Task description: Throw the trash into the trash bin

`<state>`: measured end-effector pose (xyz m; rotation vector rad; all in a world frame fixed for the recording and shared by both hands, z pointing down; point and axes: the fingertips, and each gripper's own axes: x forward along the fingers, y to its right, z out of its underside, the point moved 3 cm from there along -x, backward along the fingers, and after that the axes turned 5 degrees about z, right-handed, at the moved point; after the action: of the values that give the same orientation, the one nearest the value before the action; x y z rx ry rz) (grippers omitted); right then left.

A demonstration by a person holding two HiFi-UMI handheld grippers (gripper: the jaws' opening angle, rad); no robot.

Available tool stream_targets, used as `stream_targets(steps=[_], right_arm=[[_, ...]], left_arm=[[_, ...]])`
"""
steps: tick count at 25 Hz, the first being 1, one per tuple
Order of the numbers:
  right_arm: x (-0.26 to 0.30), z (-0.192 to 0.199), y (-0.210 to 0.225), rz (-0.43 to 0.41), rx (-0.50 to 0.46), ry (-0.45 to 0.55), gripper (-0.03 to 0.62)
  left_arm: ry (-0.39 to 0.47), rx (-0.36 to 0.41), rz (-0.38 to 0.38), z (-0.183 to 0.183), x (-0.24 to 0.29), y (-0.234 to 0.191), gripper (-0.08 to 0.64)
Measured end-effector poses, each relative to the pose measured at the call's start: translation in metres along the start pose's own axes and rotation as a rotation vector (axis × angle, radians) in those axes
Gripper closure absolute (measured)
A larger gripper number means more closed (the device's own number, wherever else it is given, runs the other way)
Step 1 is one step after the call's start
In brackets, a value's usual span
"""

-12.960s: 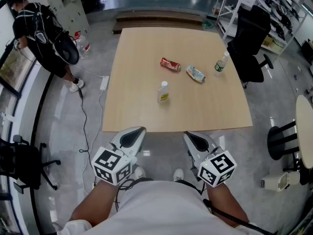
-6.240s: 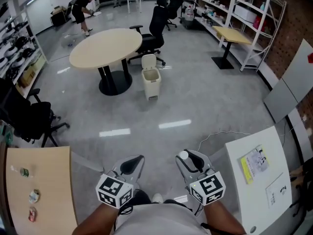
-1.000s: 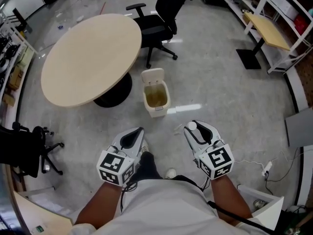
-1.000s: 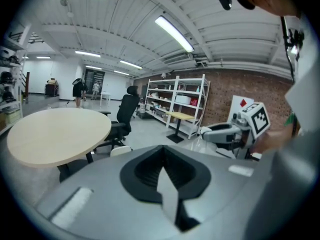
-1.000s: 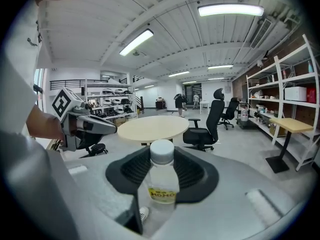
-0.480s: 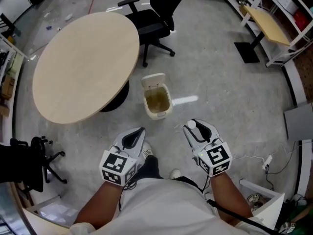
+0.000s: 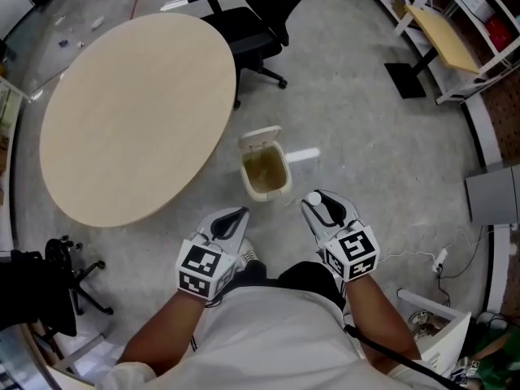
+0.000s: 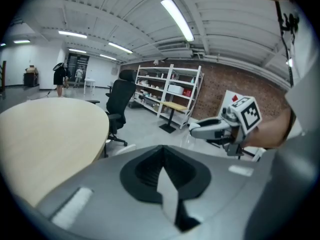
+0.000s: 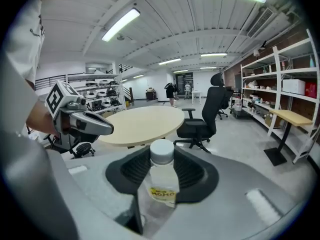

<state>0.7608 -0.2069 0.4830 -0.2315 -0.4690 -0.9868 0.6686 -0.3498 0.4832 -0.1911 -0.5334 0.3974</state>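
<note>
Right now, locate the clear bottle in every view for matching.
Head view: bottle at the right tool's tip, lower centre.
Left gripper view: not discernible; right tool at right.
Right gripper view: centre, between the jaws.
Shared landmark: round table.

One bottle [image 9: 161, 180], one bin [image 7: 265, 173] (open)

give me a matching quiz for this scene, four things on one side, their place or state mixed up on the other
Things:
1 bottle
2 trash bin
3 left gripper
4 office chair

Place or state:
a jaws together, nothing between them
b on the floor beside the round table, lid up
c black, on a wheeled base
d clamped in the right gripper

Pairs: 1-d, 2-b, 3-a, 4-c
</note>
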Motion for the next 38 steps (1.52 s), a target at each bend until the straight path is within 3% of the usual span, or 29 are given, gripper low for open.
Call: stream_targets(steps=[8, 15, 22, 27, 38], right_arm=[[0.047, 0.007, 0.004, -0.027, -0.047, -0.072, 0.448], [0.130, 0.045, 0.008, -0.171, -0.095, -0.174, 0.448], [0.218, 0.114, 0.026, -0.267, -0.129, -0.295, 0.448], [0.266, 0.168, 0.031, -0.319, -0.080, -0.406, 0.449], [0.350, 0.292, 0.032, -0.322, -0.077, -0.677, 0.449]], left_arm=[[-0.020, -0.076, -0.014, 0.013, 0.017, -0.024, 0.554], [-0.057, -0.101, -0.120, 0.030, 0.054, -0.055, 0.554], [-0.164, -0.192, -0.190, 0.072, 0.112, -0.082, 0.554], [-0.245, -0.272, -0.237, 0.109, 0.144, -0.098, 0.554], [-0.341, -0.393, -0.268, 0.191, 0.224, -0.121, 0.554]])
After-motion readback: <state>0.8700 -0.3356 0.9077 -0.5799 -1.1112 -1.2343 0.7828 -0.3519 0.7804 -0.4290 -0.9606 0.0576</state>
